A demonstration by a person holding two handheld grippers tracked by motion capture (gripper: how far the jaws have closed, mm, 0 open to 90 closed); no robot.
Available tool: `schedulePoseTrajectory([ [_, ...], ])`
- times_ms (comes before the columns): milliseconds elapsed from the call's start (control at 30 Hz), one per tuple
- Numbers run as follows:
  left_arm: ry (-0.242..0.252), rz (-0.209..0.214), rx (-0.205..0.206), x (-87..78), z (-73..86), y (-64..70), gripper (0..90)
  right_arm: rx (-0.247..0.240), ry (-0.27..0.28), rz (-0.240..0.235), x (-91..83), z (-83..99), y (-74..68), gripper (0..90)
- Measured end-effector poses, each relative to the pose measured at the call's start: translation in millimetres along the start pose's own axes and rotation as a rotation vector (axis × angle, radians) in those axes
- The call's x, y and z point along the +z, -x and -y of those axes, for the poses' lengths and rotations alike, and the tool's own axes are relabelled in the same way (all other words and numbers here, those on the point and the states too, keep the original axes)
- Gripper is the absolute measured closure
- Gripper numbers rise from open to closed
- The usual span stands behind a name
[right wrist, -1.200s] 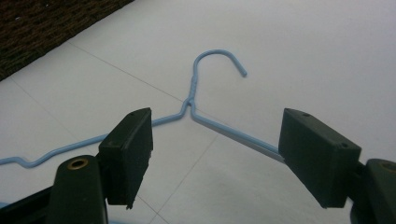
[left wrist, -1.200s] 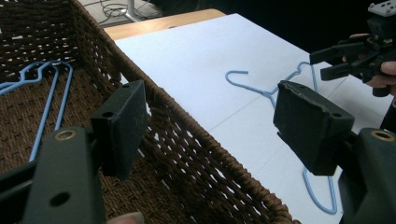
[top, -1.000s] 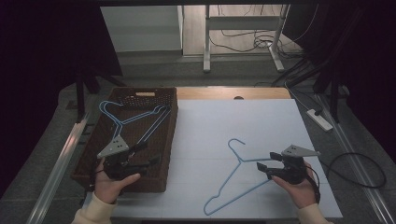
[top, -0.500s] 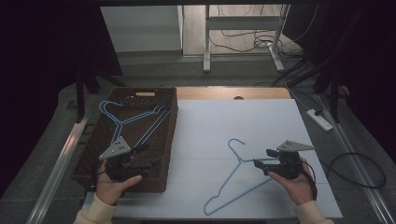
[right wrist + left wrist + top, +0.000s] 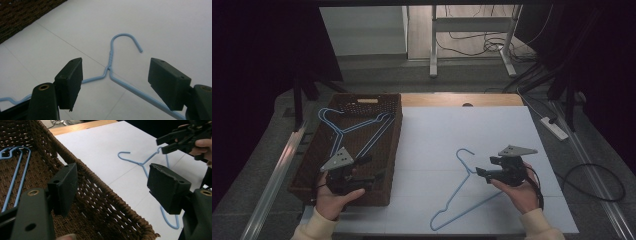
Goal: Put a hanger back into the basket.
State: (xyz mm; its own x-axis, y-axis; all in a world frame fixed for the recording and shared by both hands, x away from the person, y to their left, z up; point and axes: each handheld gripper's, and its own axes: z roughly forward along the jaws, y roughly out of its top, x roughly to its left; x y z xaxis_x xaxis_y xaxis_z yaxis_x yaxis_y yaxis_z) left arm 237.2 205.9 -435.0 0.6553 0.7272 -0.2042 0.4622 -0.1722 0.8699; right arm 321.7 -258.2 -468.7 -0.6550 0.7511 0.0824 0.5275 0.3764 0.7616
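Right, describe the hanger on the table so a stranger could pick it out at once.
Start at the white table top, to the right of the brown basket. The blue wire hanger lies flat there, just ahead of the right gripper. The other blue hanger lies inside the basket; this one is on the bare table.

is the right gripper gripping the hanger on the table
No: the right gripper is open, the hanger lying untouched between its jaws.

Basket (image 5: 387,150): dark brown woven wicker, rough and matt.
Hanger on the table (image 5: 110,71): thin light-blue wire, smooth, slightly glossy coating, twisted at the neck.
Hangers in the basket (image 5: 357,127): same light-blue wire.
Table cover (image 5: 472,135): white, smooth, matt.
Table edge (image 5: 452,100): pale wood.
Gripper pads (image 5: 72,80): black, matt.
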Motion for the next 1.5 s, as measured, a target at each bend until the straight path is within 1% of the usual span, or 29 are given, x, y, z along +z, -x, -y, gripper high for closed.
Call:
schedulePoseTrajectory([
  [133,-0.001,0.005,0.003,0.7,0.1,1.7,25.6,-0.001,-0.032,-0.007,8.6,-5.2,-1.6,28.9],
  [200,-0.008,0.011,0.003,2.0,0.0,2.1,25.6,-0.002,-0.075,-0.009,18.6,-9.5,-1.1,28.7],
  [267,-0.012,0.012,0.002,2.9,0.2,2.2,25.6,-0.005,-0.100,-0.005,24.5,-11.9,-0.5,28.7],
  [333,-0.015,0.013,0.001,3.5,0.4,2.1,25.6,-0.007,-0.107,-0.003,26.8,-12.8,-0.2,28.7],
  [433,-0.022,0.010,-0.003,4.3,1.3,1.9,25.5,-0.011,-0.165,0.008,38.9,-17.2,0.9,29.2],
  [600,-0.027,0.013,-0.003,5.2,1.3,2.6,25.5,-0.022,-0.216,0.023,50.3,-21.6,0.4,33.2],
  [633,-0.027,0.013,-0.003,5.2,1.3,2.6,25.5,-0.022,-0.216,0.023,50.3,-21.6,0.4,33.2],
  [667,-0.030,0.015,-0.004,6.2,1.8,2.6,25.5,-0.027,-0.245,0.029,55.2,-24.6,-1.2,35.6],
  [967,-0.033,0.016,-0.002,6.5,2.4,2.6,25.4,-0.034,-0.352,0.034,79.0,-35.2,-6.4,45.4],
  [1033,-0.032,0.015,-0.002,6.2,2.3,2.6,25.4,-0.043,-0.376,0.044,85.1,-36.5,-7.8,48.4],
  [1133,-0.031,0.013,-0.003,5.8,2.4,2.4,25.4,-0.044,-0.421,0.050,92.6,-37.7,-8.3,54.7],
  [1200,-0.031,0.014,-0.002,5.9,2.3,2.7,25.4,-0.037,-0.442,0.054,95.8,-37.9,-8.5,59.3],
  [1233,-0.031,0.014,-0.002,5.9,2.3,2.7,25.4,-0.037,-0.442,0.054,95.8,-37.9,-8.5,59.3],
  [1267,-0.032,0.015,-0.001,6.0,2.1,2.9,25.4,-0.044,-0.451,0.069,96.3,-38.9,-9.5,61.9],
  [1300,-0.032,0.015,0.001,6.2,1.7,3.5,25.5,-0.051,-0.469,0.085,97.1,-40.6,-11.3,67.5],
  [1433,-0.032,0.016,0.006,6.6,1.4,4.9,25.5,-0.057,-0.511,0.102,100.0,-44.4,-16.3,73.8],
  [1467,-0.032,0.016,0.006,6.6,1.4,4.9,25.5,-0.046,-0.519,0.108,101.1,-45.4,-17.6,75.0],
  [1500,-0.033,0.015,0.007,6.7,1.4,5.2,25.5,-0.046,-0.519,0.108,101.1,-45.4,-17.6,75.0],
])
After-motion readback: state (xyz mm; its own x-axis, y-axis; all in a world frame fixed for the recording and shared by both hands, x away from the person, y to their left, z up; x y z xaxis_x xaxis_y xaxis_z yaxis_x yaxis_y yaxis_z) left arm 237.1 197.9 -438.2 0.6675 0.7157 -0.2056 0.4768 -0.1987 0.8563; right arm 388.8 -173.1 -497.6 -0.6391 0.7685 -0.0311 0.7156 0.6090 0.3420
